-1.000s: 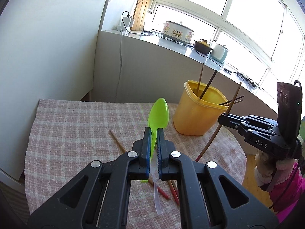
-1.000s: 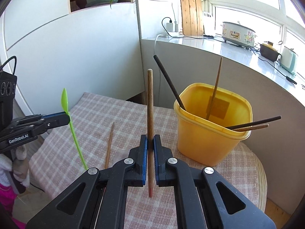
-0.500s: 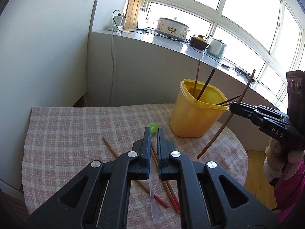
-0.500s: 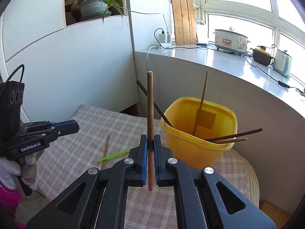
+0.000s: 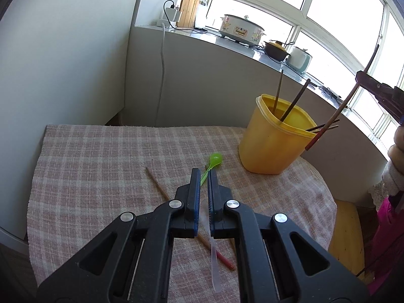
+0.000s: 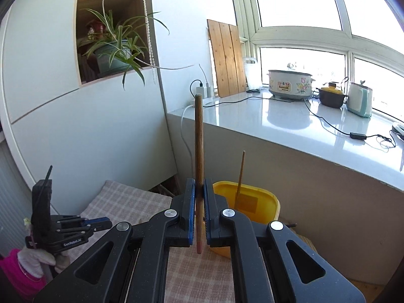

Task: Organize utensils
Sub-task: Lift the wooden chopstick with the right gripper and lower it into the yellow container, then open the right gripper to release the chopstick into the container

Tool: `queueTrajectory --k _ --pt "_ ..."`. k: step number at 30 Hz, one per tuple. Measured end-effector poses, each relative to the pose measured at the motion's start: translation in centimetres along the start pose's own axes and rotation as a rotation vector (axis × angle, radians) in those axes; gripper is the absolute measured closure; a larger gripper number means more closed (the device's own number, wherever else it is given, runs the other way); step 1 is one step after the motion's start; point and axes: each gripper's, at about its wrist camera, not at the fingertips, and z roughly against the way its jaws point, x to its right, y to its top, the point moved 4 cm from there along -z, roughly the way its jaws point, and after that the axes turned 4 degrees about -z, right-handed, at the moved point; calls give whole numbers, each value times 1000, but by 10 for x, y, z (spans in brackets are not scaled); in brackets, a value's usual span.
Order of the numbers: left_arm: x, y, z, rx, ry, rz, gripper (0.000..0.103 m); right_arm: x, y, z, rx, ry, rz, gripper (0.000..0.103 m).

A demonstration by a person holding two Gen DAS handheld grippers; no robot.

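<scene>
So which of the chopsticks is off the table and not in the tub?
The red-tipped wooden chopstick clamped upright in the right gripper. Others lean inside the yellow tub or lie on the checked cloth.

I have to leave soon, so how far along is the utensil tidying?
Partly done. A few chopsticks already stand in the yellow plastic tub. The right tongs grip a brown wooden chopstick upright near it. The left tongs are shut and empty. Still lying on the checked cloth: the green plastic spoon, a clear spoon and other chopsticks.
</scene>
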Motion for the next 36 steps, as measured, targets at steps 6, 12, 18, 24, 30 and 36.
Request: queueTrajectory --k 6,12,18,24,30,36 --pt "-1 -6 -2 -11 7 11 100 12 21 5 61 -30 -28 98" --pt "1 -13 -9 -32 11 15 100 22 25 -7 76 -86 -38 98" --pt "-1 -17 -16 -53 15 20 100 35 14 -31 28 -134 -52 98" --pt "-5 -20 -21 -68 23 34 100 41 -3 -45 -31 -153 -49 98" --pt "-6 -25 -26 -91 23 32 100 41 -15 -47 -74 -158 -42 98" --pt "-8 -31 -32 -112 26 35 92 46 -21 -43 -78 -158 -59 98"
